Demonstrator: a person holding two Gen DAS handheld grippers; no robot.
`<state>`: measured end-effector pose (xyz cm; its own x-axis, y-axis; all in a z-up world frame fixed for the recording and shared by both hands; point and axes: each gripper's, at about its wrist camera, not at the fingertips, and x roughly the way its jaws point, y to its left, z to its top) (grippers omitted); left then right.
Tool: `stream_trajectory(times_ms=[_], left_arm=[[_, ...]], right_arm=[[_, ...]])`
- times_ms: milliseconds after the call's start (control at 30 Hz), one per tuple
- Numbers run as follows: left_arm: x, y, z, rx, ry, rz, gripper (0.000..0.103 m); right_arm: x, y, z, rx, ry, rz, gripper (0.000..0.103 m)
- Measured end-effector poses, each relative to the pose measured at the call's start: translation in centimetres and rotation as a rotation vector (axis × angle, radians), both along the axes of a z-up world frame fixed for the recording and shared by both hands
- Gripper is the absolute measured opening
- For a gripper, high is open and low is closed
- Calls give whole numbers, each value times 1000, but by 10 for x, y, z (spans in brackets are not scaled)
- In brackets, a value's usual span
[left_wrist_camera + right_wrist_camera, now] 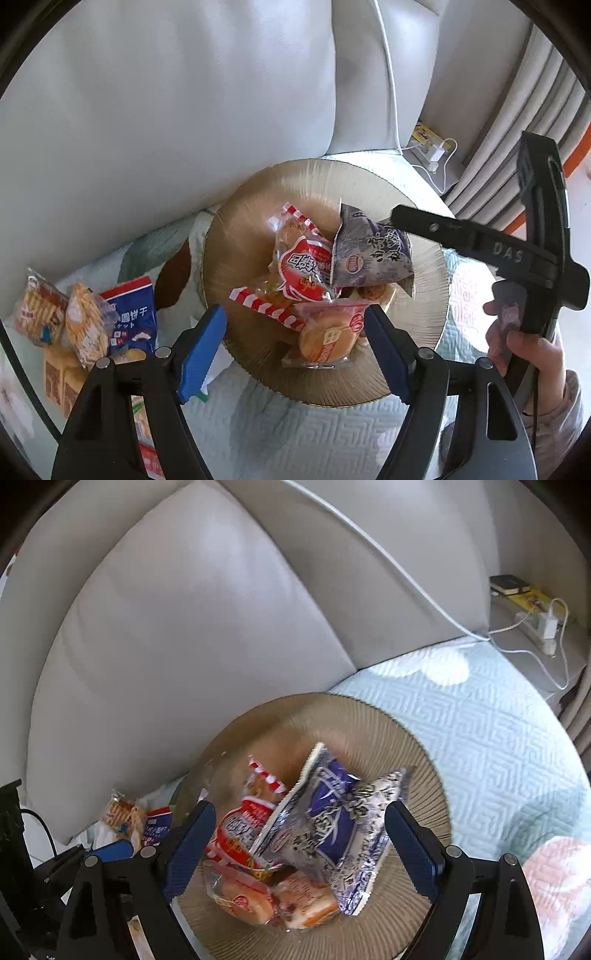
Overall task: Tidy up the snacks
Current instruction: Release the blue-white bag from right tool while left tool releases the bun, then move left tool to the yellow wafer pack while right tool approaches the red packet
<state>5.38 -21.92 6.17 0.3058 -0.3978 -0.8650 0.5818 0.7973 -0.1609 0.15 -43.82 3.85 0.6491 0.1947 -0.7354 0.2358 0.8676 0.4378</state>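
Note:
A gold ribbed plate (258, 206) rests on the quilted cover against a white cushion. On it lie a red-and-white packet (303, 266), a blue-and-white patterned packet (373, 254) and a clear-wrapped bun (325, 339). My left gripper (293, 343) hangs over the plate's near edge, open, the bun packet between its blue pads without being pressed. My right gripper (301, 849) is open too, straddling the patterned packet (332, 819), which leans on the red one (236, 830). One of its black fingers (424, 223) shows beside the patterned packet in the left wrist view, held by a hand (528, 350).
Loose snacks lie left of the plate: a blue biscuit packet (133, 321) and yellow cracker packets (44, 314). A charger and power strip (543, 627) with a white cable sit on a ledge at the far right, beside a curtain (517, 129).

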Motion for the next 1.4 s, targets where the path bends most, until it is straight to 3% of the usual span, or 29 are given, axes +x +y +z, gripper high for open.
stream_trajectory(times_ms=[267, 467, 967, 1400], left_arm=[[5, 9, -11, 49, -18, 43, 76], [12, 23, -18, 33, 21, 85, 76], [15, 48, -20, 42, 22, 135, 76], [24, 111, -14, 48, -7, 243, 76]], right_arm=[[-2, -2, 0, 9, 5, -8, 91], [4, 17, -1, 6, 9, 27, 91], [15, 67, 3, -32, 23, 151, 91], [26, 117, 12, -66, 39, 281, 91]])
